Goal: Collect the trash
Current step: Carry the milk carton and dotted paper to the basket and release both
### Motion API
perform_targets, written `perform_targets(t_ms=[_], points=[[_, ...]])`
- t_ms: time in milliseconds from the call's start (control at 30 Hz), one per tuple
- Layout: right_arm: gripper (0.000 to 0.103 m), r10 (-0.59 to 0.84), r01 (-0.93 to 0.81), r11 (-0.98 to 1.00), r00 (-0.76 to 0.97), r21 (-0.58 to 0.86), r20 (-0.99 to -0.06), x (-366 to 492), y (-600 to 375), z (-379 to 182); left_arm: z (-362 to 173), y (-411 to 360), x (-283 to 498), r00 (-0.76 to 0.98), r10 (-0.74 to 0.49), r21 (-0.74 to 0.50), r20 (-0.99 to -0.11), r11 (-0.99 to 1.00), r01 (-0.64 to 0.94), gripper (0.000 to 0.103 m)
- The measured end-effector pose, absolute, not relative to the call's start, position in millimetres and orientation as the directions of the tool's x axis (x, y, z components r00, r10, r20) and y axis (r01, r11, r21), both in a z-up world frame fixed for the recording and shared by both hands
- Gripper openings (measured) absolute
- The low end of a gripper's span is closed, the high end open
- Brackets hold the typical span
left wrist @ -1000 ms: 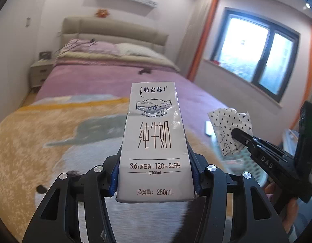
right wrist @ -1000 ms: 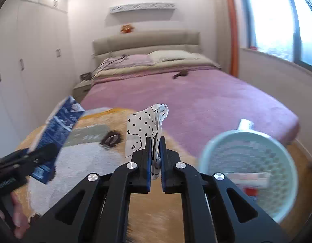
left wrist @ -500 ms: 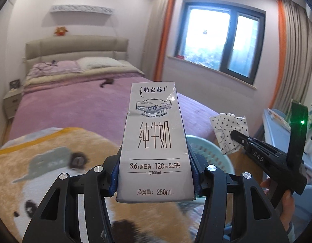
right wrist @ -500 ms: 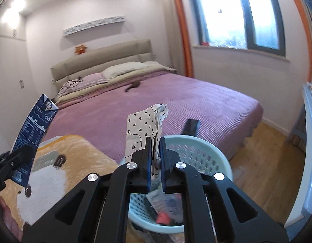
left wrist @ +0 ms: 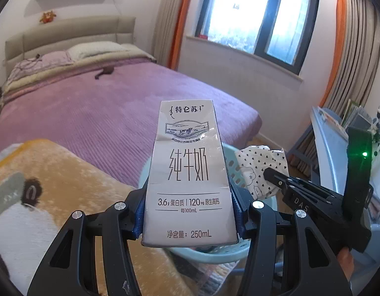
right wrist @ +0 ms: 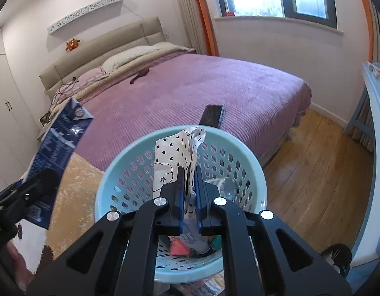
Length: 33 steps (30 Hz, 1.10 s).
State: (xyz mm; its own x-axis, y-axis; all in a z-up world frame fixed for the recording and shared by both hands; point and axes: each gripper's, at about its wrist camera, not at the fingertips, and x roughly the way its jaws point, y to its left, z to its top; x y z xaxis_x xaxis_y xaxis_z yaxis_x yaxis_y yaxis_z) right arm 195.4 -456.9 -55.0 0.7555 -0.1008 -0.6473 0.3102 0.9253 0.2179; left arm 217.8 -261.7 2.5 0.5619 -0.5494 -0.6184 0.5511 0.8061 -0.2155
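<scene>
Basket (right wrist: 251,162) now under wrapper (right wrist: 175,155), carton (left wrist: 187,172) nearer

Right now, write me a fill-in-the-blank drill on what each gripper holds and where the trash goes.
1. The left gripper is shut on a ____ carton.
2. The right gripper pinches a crumpled wrapper printed with small black ____.
3. The perforated basket beneath the wrapper is light ____.

Missing words: milk; hearts; blue

The milk carton (left wrist: 190,172) hides most of the basket (left wrist: 261,249); the basket's contents (right wrist: 190,244) sit half concealed behind the right tongs (right wrist: 189,197), unidentifiable.
</scene>
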Motion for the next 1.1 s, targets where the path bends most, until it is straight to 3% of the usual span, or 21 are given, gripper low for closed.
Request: perform_targets(t_ms=[67,133,167,200,367,800,1100], points=[[0.006,-0.101,0.31,0.927,0.746,0.209,-0.658,198,-455,-60,-4,-267,220,0.546,-0.552,-0.218,-0.63,0.801,0.558,0.052],[0.009,-0.105,0.314,0.928,0.737,0.201,-0.668,201,-455,-65,-11,-272,222,0.539,-0.545,-0.209,-0.642,0.801,0.561,0.059],[0.016,-0.104,0.317,0.927,0.731,0.201,-0.674,203,-456,-67,-14,-272,224,0.54,-0.539,-0.203,-0.646,0.804,0.559,0.068],[0.019,-0.096,0.317,0.926,0.724,0.205,-0.684,205,-456,-70,-17,-272,223,0.543,-0.535,-0.199,-0.647,0.806,0.557,0.071],[0.039,-0.088,0.337,0.914,0.71,0.226,-0.699,204,-460,-81,-28,-262,223,0.529,-0.527,-0.2,-0.665,0.808,0.554,0.072],[0.04,-0.036,0.254,0.937,0.754,0.241,-0.656,184,-423,-53,-8,-194,197,0.592,-0.521,-0.231,-0.615,0.837,0.496,0.081],[0.05,0.029,0.142,0.959,0.81,0.244,-0.586,160,-364,-23,21,-126,161,0.694,-0.476,-0.231,-0.541,0.877,0.422,0.087]])
